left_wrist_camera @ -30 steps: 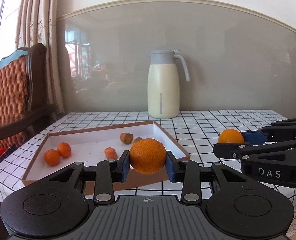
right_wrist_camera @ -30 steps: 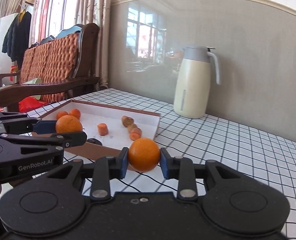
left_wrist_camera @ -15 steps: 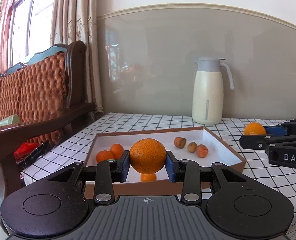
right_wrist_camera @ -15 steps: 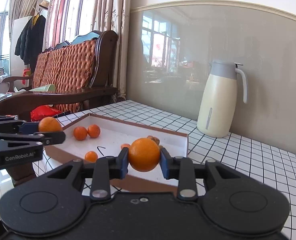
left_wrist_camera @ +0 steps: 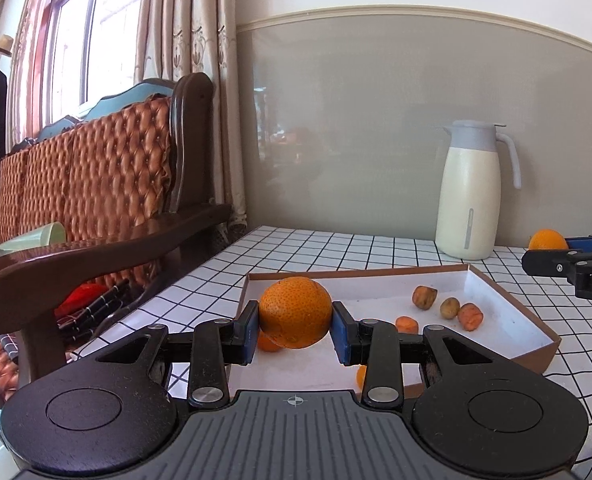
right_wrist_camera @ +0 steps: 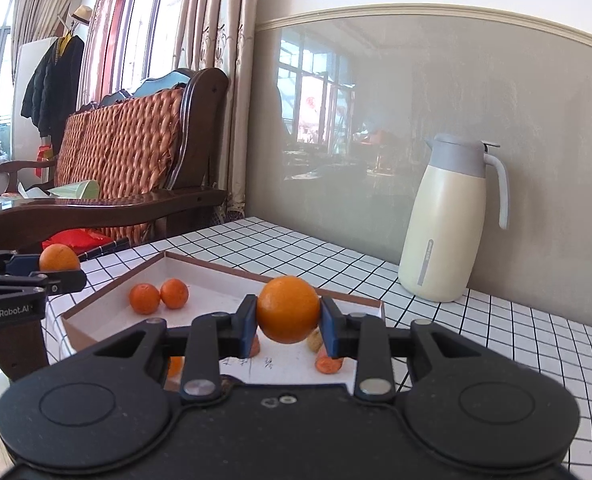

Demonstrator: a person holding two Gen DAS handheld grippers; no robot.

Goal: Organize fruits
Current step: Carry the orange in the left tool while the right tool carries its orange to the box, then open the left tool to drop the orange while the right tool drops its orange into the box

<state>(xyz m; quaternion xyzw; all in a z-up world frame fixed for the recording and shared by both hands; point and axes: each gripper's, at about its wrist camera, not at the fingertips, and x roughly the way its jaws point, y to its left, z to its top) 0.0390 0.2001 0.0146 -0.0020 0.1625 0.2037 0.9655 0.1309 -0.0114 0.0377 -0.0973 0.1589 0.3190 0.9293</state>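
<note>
My left gripper (left_wrist_camera: 295, 330) is shut on a large orange (left_wrist_camera: 296, 312), held above the near left part of a shallow brown box with a white floor (left_wrist_camera: 508, 316). My right gripper (right_wrist_camera: 287, 326) is shut on a second orange (right_wrist_camera: 288, 309) over the same box (right_wrist_camera: 223, 294). Each gripper shows in the other's view, the right one with its orange (left_wrist_camera: 547, 239) at the far right, the left one with its orange (right_wrist_camera: 59, 257) at the far left. Two small tangerines (right_wrist_camera: 159, 295) and several small brownish and orange fruits (left_wrist_camera: 448, 307) lie in the box.
A cream thermos jug (left_wrist_camera: 470, 192) stands on the checked tablecloth (left_wrist_camera: 336, 248) near the grey wall. A dark wooden bench with an orange quilted cushion (left_wrist_camera: 107, 184) stands left of the table, with red and black items on the floor beside it.
Both views have swung leftward along the table: the box and jug shifted right in the pictures, and the bench and window came in. Both grippers kept their oranges and now sit over the box.
</note>
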